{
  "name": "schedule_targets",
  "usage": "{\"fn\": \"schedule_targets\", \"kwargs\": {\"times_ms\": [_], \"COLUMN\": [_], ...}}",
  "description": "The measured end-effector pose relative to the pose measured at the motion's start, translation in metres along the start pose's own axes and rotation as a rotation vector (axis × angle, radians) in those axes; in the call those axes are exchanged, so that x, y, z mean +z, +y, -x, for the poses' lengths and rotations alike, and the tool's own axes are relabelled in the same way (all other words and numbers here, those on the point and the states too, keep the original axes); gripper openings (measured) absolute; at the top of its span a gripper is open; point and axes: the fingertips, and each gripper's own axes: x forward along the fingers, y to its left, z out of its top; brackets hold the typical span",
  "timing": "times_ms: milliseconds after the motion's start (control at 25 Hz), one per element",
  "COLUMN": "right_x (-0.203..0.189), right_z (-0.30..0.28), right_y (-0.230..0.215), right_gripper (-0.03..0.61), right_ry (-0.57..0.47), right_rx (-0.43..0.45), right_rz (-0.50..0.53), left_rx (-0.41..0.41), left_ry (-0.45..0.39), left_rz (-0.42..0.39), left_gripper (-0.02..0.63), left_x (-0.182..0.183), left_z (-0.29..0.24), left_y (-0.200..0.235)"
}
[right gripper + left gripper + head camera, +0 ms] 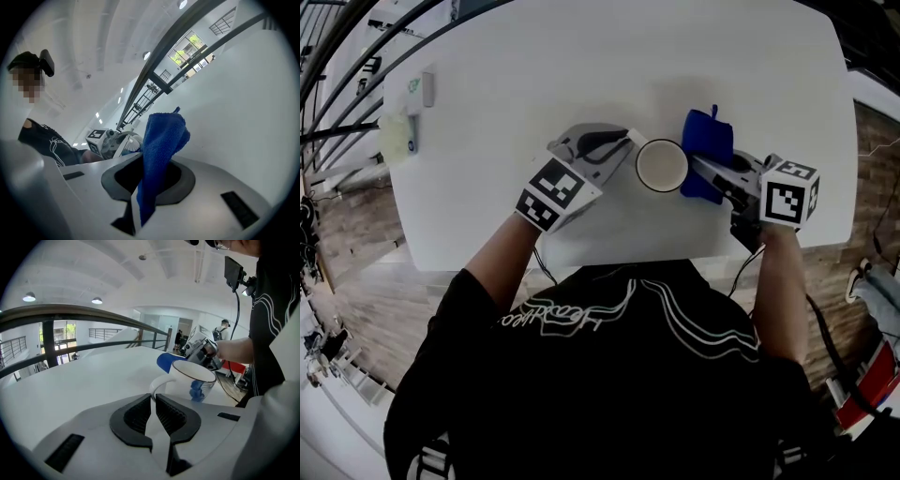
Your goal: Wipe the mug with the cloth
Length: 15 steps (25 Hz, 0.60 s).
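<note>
A white mug (661,165) stands upright on the white table (516,66), near its front edge. My left gripper (626,139) is shut on the mug's handle (157,383), which runs between its two dark pads (169,416). The mug (194,378) carries a blue print on its side. My right gripper (698,167) is shut on a blue cloth (705,148) that lies against the mug's right side. In the right gripper view the cloth (161,145) stands up between the jaws and hides most of the mug (127,143) behind it.
A small white and green item (414,89) and a pale yellowish one (394,137) lie at the table's far left edge. A dark railing (356,66) curves beyond that edge. The table's front edge is just below both grippers, against the person's body.
</note>
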Motion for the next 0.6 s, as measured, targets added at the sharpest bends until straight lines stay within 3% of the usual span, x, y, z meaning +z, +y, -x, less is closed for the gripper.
{"fn": "schedule_targets", "kwargs": {"times_ms": [600], "right_x": [-0.004], "right_z": [0.034], "right_y": [0.034], "right_gripper": [0.054], "right_ry": [-0.159], "right_rx": [0.040], "right_rz": [-0.053], "left_rx": [0.051], "left_ry": [0.014], "left_rz": [0.000], "left_gripper": [0.038], "left_x": [-0.017], "left_z": [0.024], "left_y": [-0.027]}}
